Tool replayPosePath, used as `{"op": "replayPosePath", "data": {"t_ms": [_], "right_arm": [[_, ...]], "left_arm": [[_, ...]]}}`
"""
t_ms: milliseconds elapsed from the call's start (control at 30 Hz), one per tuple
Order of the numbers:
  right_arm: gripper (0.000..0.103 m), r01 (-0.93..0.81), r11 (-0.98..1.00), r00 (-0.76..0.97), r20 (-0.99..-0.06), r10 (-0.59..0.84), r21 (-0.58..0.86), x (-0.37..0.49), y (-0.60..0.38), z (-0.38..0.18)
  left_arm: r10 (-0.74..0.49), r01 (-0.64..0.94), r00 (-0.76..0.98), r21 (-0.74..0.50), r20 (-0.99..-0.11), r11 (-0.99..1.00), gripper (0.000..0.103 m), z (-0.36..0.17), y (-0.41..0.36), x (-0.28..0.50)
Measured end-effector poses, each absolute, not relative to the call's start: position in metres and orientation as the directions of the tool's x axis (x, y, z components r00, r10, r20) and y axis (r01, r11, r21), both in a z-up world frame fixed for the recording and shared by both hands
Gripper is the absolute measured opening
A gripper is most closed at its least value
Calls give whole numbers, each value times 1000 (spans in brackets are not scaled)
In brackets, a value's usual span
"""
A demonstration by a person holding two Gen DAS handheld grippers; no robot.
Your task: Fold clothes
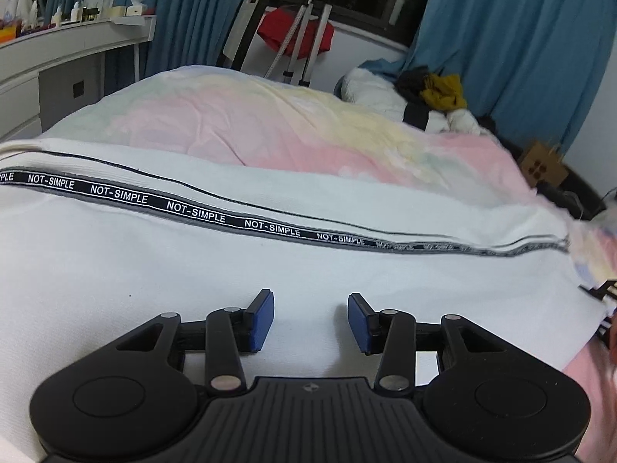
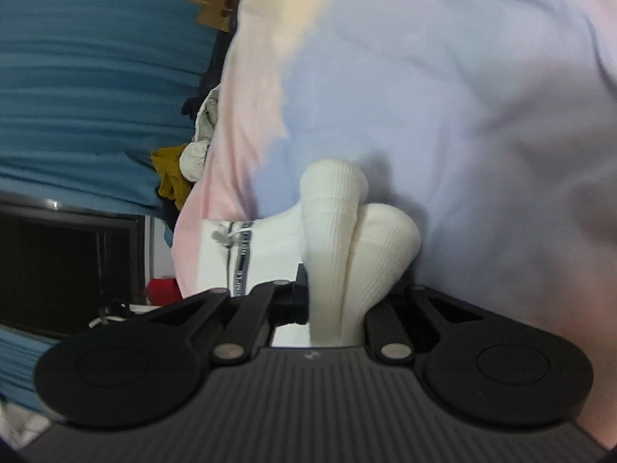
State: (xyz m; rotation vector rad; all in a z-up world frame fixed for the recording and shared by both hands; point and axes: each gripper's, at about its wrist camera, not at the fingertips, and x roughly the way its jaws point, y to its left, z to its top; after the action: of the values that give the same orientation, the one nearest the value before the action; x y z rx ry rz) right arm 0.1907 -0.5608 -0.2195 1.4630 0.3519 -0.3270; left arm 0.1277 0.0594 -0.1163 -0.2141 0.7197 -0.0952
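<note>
A white garment [image 1: 162, 262] with a black "NOT-SIMPLE" tape stripe [image 1: 193, 210] lies spread across the bed. My left gripper [image 1: 311, 320] hovers just above its near part, blue pads [image 1: 262, 318] apart and empty. My right gripper [image 2: 335, 297], rolled on its side, is shut on a bunched white ribbed edge of the garment [image 2: 339, 231]. The rest of the garment, with its zipper and tape [image 2: 241, 258], shows to the left behind it. The right fingertips are hidden by the cloth.
The bed has a pastel pink, yellow and lilac cover [image 1: 270, 123]. A pile of clothes [image 1: 435, 92] sits at the far right of the bed. Blue curtains [image 1: 520, 50], a white desk [image 1: 58, 58] and a cardboard box [image 1: 541, 168] stand around it.
</note>
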Motion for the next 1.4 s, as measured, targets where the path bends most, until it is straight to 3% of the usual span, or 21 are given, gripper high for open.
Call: {"op": "replayPosePath", "data": {"t_ms": [167,267,467,633,767,1100,1400], "right_arm": [[10,394,325,915,-400,-50,860,194,-545,-175],[10,349,543,929,-356,-97,763,194,-521,-131],[10,174,889,982,-140,-126,423,171,-427,-37],[10,-12,999,1000,-25,14,47,139,-305,0],[10,-168,958,985,-74,155,-232,123,-213,-27],[10,-446,820,862,-420,285,-358,102,-140,-135],[11,-417,880,872,-373,316,-229,122,-135,-120]], "left_arm": [[-162,12,745,-230,-647,973,45,-110,61,137],[-166,11,744,-236,-647,972,45,-106,62,143],[-193,-7,771,-312,-607,950,46,-94,80,147],[-205,-50,804,-407,-558,912,46,-85,104,145],[-178,-107,820,-453,-543,885,47,-85,113,136],[-70,-175,850,-406,-522,897,48,-77,122,130],[-51,-179,857,-390,-513,903,48,-75,119,129]]}}
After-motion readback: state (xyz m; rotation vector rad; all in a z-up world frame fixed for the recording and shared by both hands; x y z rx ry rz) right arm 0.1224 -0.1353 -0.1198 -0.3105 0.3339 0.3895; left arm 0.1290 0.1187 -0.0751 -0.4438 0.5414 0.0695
